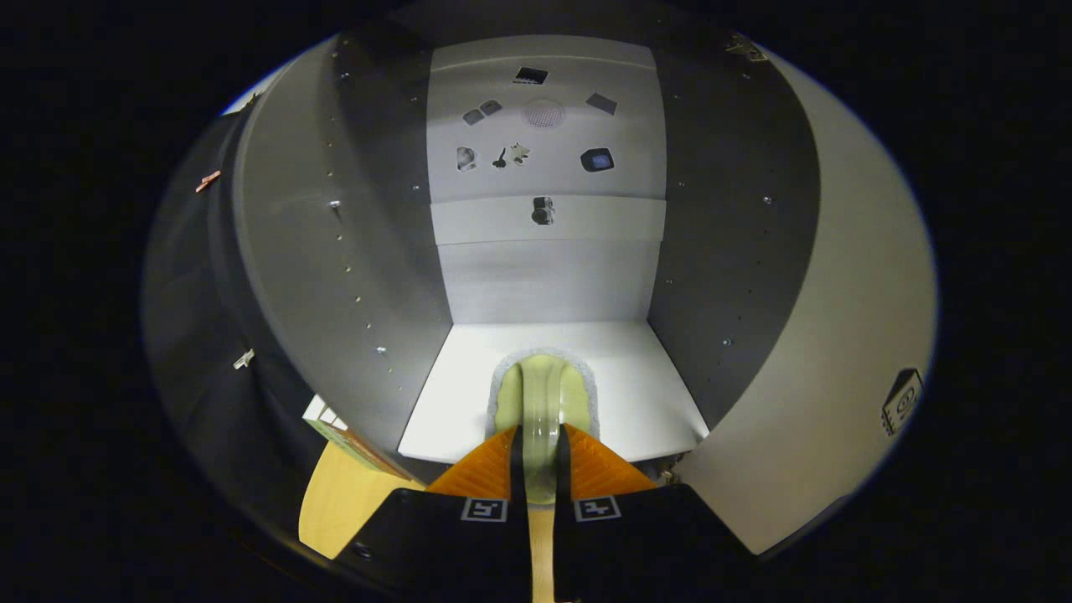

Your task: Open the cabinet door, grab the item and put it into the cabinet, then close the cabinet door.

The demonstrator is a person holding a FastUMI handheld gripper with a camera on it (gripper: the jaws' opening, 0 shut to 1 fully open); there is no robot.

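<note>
I face straight into the open cabinet (377, 251), a grey box with a white floor shelf (645, 377) and a pale back wall (544, 276). My gripper (541, 440) is shut on a pale green item (541, 394), a rounded piece with a glossy ridge down its middle. Both fingers press on its near end, and its far end reaches out over the front of the white shelf, casting a soft shadow there. Whether it rests on the shelf or hangs just above it I cannot tell. The cabinet door (846, 335) stands swung open at the right.
The back wall carries several small dark stickers (596, 159) and a round vent (543, 112). Rows of shelf-pin holes (352, 268) run down both side walls. A light wooden tabletop (343, 494) lies below the cabinet, with a small box (331, 423) at the cabinet's left foot.
</note>
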